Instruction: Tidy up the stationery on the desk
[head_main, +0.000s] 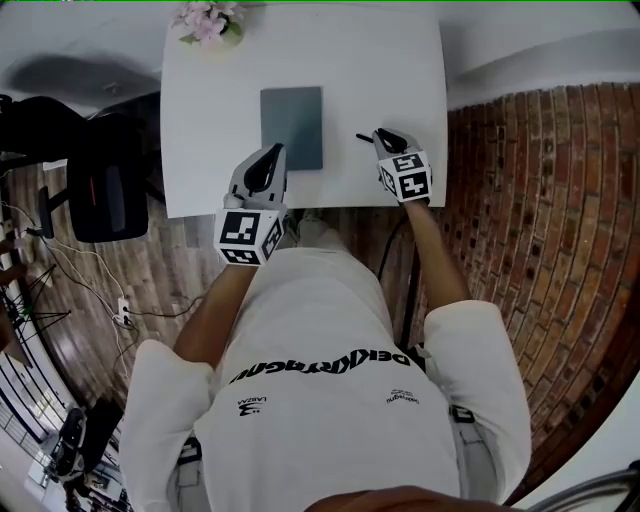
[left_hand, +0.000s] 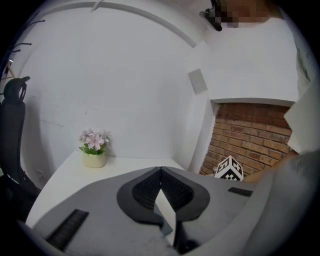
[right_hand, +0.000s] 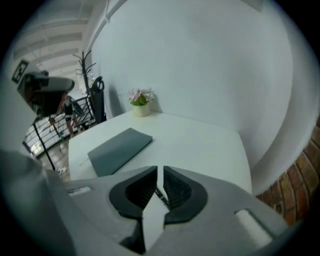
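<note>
left tool (left_hand: 161, 171): jaws together, empty, over the counter's (head_main: 400, 70) near edge
right tool (right_hand: 160, 172): clamped on thin black pen (head_main: 363, 137), just right of notebook (head_main: 292, 127)
notebook: flat, counter centre
flowers (head_main: 208, 22): counter's upper-left corner

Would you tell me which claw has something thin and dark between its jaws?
The right claw, shut on a thin pen; the left claw is shut empty.
</note>
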